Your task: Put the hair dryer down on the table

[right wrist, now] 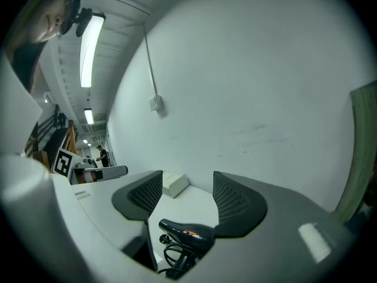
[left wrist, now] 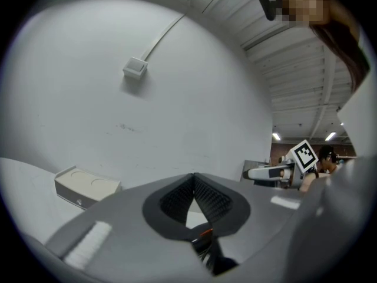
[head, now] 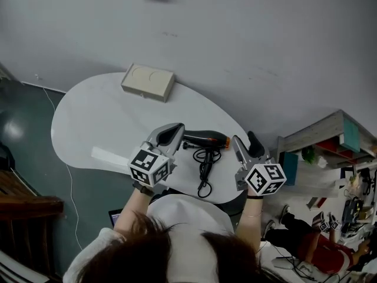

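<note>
The black hair dryer [head: 204,139] with an orange band lies on the white table [head: 94,122], its black cord [head: 205,167] coiled toward the near edge. My left gripper [head: 177,130] hovers just left of the dryer's rear end, jaws shut tip to tip with nothing between them. In the left gripper view the left gripper [left wrist: 193,178] points at the wall, and a bit of the dryer [left wrist: 206,236] shows below the pads. My right gripper [head: 246,144] stands open to the dryer's right. In the right gripper view the right gripper [right wrist: 187,177] is empty, the dryer [right wrist: 187,232] low between its jaws.
A beige box [head: 148,81] sits at the table's far edge against the grey wall; it also shows as the box [left wrist: 87,187] and the box [right wrist: 175,184]. A shelf unit [head: 330,139] stands right of the table. A dark wooden chair [head: 23,205] is at the left.
</note>
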A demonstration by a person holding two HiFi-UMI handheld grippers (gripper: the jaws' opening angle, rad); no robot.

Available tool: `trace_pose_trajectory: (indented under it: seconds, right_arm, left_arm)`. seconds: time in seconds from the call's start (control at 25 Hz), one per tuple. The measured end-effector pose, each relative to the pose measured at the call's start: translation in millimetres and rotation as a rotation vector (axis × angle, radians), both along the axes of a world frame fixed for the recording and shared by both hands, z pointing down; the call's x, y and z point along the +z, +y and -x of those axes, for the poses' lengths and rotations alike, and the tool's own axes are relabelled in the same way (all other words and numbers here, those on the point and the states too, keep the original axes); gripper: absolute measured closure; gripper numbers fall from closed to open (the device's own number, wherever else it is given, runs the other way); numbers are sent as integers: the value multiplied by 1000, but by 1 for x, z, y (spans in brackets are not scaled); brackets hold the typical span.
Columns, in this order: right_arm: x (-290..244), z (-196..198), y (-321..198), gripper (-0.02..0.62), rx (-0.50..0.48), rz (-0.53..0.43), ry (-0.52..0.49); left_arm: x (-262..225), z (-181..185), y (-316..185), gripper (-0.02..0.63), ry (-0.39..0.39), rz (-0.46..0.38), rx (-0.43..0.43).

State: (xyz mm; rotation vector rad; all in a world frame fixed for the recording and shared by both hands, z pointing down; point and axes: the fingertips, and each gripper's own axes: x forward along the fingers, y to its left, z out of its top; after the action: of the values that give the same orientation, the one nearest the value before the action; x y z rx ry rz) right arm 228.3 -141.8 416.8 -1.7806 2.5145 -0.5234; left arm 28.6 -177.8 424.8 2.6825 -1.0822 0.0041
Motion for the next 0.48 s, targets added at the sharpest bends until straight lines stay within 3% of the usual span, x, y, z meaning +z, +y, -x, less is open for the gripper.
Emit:
trace_pose_trajectory:
  seconds: [0.16, 0.48]
  right_arm:
    - [-24, 1, 0, 327, 1, -70, 88]
    - [-41, -9, 5, 442, 63, -135, 162]
  left_arm:
    - [-15, 0, -2, 548, 10, -30, -11]
    - [-25, -2, -9, 548, -81, -81, -6]
